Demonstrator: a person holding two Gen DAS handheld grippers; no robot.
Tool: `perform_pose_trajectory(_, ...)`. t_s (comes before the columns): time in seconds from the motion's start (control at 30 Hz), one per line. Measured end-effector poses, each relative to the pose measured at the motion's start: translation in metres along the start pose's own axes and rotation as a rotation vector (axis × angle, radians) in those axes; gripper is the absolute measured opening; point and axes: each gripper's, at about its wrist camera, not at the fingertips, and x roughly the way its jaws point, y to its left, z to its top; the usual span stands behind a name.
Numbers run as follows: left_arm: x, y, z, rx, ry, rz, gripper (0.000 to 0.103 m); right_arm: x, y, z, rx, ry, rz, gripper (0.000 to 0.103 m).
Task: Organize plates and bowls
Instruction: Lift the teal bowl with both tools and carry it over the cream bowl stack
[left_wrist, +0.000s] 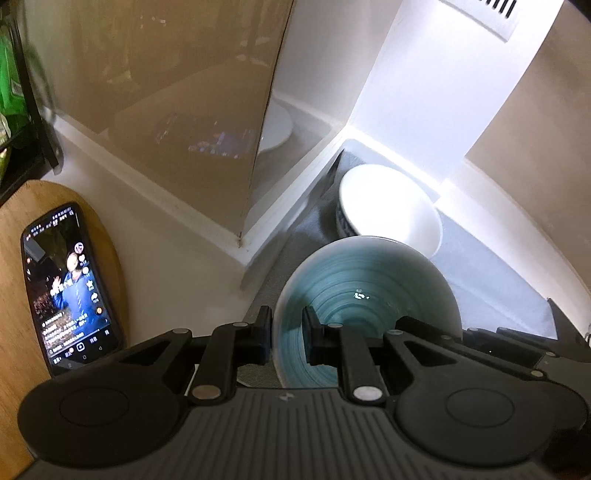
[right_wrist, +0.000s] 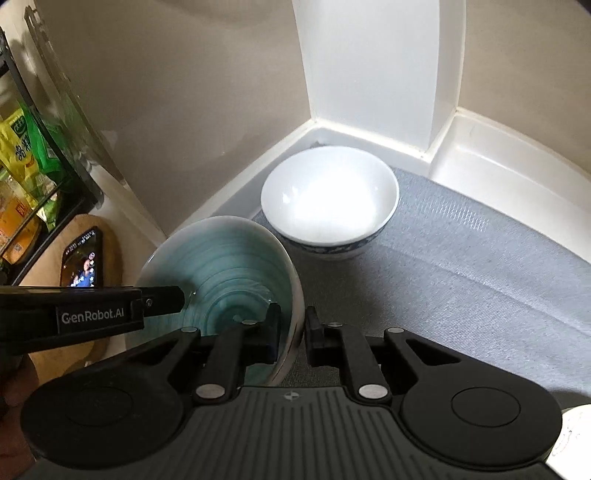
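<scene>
A teal bowl (left_wrist: 369, 291) with ring pattern is held over a grey mat (right_wrist: 461, 266). My left gripper (left_wrist: 287, 332) is shut on its left rim, one finger inside and one outside. My right gripper (right_wrist: 293, 332) is shut on the bowl's (right_wrist: 225, 266) right rim the same way. The left gripper (right_wrist: 162, 297) also shows in the right wrist view, reaching in from the left. A white bowl (right_wrist: 328, 199) with a blue patterned outside stands on the mat just behind the teal bowl, in the corner; it also shows in the left wrist view (left_wrist: 388, 206).
A phone (left_wrist: 68, 288) with a lit screen lies on a wooden board (left_wrist: 14, 258) to the left. A glass cabinet door (left_wrist: 166, 110) stands open, with a white plate (left_wrist: 275, 129) behind it. A black rack with green packets (right_wrist: 26, 147) stands far left. White walls enclose the corner.
</scene>
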Motion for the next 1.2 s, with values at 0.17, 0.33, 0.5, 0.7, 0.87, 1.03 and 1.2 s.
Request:
perform_pose_trajectory(0.17,-0.016,-0.006,0.000,0.015,-0.026,-0.012,0.019,-0.017,0.000,-0.001,-0.003,-0.019,-0.003,0.015)
perform_pose_trajectory(0.33,-0.030,-0.007,-0.006,0.034,-0.050,-0.029,0.019,-0.030,0.002,-0.006,-0.041,-0.079,0.058,0.015)
perform_pose_trajectory(0.5,-0.041,-0.007,-0.014,0.040,-0.054,-0.037,0.019,-0.040,0.002,-0.014,-0.029,-0.077,0.059,0.015)
perform_pose_trajectory(0.7,-0.056,-0.004,-0.029,0.038,-0.047,-0.046,0.019,-0.054,0.003,-0.023,-0.024,-0.086,0.046,0.015)
perform_pose_trajectory(0.87,-0.067,-0.002,-0.045,0.038,-0.029,-0.046,0.019,-0.064,0.006,-0.034,-0.027,-0.085,0.054,0.015)
perform_pose_trajectory(1.03,-0.079,0.003,-0.062,0.052,-0.017,-0.038,0.019,-0.071,0.011,-0.049,-0.035,-0.064,0.065,0.015)
perform_pose_trajectory(1.2,-0.083,0.009,-0.077,0.061,0.015,-0.027,0.019,-0.074,0.015,-0.063,-0.039,-0.033,0.082,0.015)
